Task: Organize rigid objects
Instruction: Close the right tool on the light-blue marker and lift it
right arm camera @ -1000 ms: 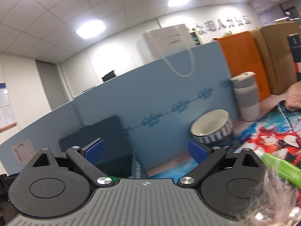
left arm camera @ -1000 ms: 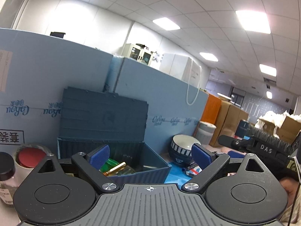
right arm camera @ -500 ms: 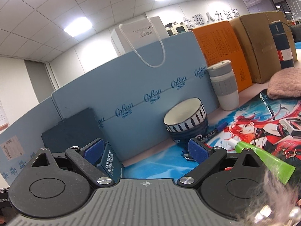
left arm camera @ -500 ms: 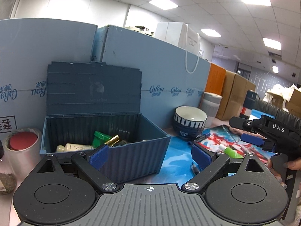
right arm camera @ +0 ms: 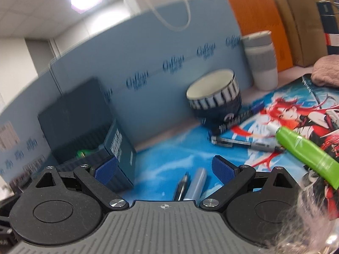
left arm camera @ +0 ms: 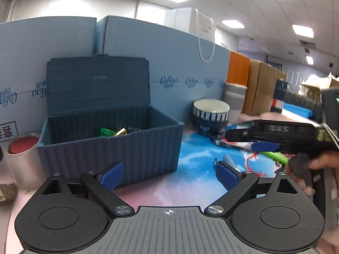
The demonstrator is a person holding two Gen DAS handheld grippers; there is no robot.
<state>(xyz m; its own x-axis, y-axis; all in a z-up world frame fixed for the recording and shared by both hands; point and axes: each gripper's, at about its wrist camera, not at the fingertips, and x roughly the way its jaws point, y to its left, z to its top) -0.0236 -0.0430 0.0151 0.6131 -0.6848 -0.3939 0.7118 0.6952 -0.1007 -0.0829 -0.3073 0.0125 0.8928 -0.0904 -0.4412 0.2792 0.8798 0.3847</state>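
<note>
Left gripper (left arm camera: pixel 169 174): blue-padded fingers spread wide, nothing between them; it faces the front wall of the storage box.
Right gripper (right arm camera: pixel 164 168): fingers spread wide, empty; it sits low over the blue part of the mat, with the pen and the clear cap lying between and just ahead of the fingers. In the left wrist view it reaches in from the right, blurred, a person's hand (left arm camera: pixel 322 165) on its grip.
Storage box (left arm camera: pixel 110 148): one, dark blue and ribbed, lid standing upright against the blue foam panel (left arm camera: pixel 173 63). Inside, one green item (left arm camera: pixel 107 131) and one gold cylinder (left arm camera: pixel 120 131); anything else in it is hidden by the wall.
Pen (right arm camera: pixel 181 187): one, dark, long axis running away from the camera, tip toward the far panel.
Clear cap (right arm camera: pixel 197 180): one, pale tube, just right of the pen and nearly parallel to it.
Markers: two. A black one (right arm camera: pixel 237 120) leans out from the bowl's foot, rising to the right; a grey one (right arm camera: pixel 243 144) lies nearly crosswise in front of it.
Green tube (right arm camera: pixel 307 153): one, white cap pointing up-left, flat end toward the lower right, lying on the printed mat (right arm camera: pixel 169 158).
Bowls (right arm camera: pixel 214 97): two striped ones, stacked, right of the box.
Tumbler (right arm camera: pixel 261 60): one, white with grey band, upright beside the bowls.
Red-lidded can (left arm camera: pixel 21 154): one, left of the box.
</note>
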